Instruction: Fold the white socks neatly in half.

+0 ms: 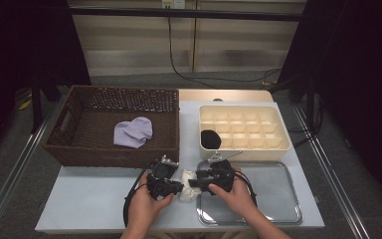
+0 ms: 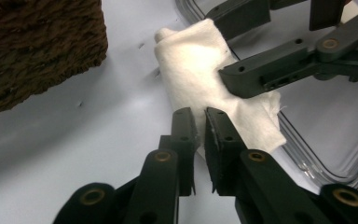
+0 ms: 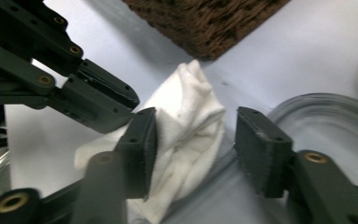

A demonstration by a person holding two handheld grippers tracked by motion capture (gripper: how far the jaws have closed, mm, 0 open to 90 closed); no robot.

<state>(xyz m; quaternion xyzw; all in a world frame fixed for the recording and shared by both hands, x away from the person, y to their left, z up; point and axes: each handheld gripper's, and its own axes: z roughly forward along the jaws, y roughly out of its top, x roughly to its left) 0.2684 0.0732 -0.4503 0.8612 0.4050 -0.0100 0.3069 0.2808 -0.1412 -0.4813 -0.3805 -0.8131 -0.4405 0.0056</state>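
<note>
The white sock [image 2: 214,79] lies partly hidden behind the left tool [image 2: 200,122]

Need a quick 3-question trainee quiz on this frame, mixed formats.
1. True or false: the left gripper is shut on the white folded cloth.
2. Where does the lavender sock lie? A) brown wicker basket B) metal tray C) cream divided box
3. Fill in: the right gripper has its jaws ____ around the cloth.

Key: 1 true; 2 A; 3 open

Dim high view with black corners; both gripper views brighter, near parts softly blurred.
</note>
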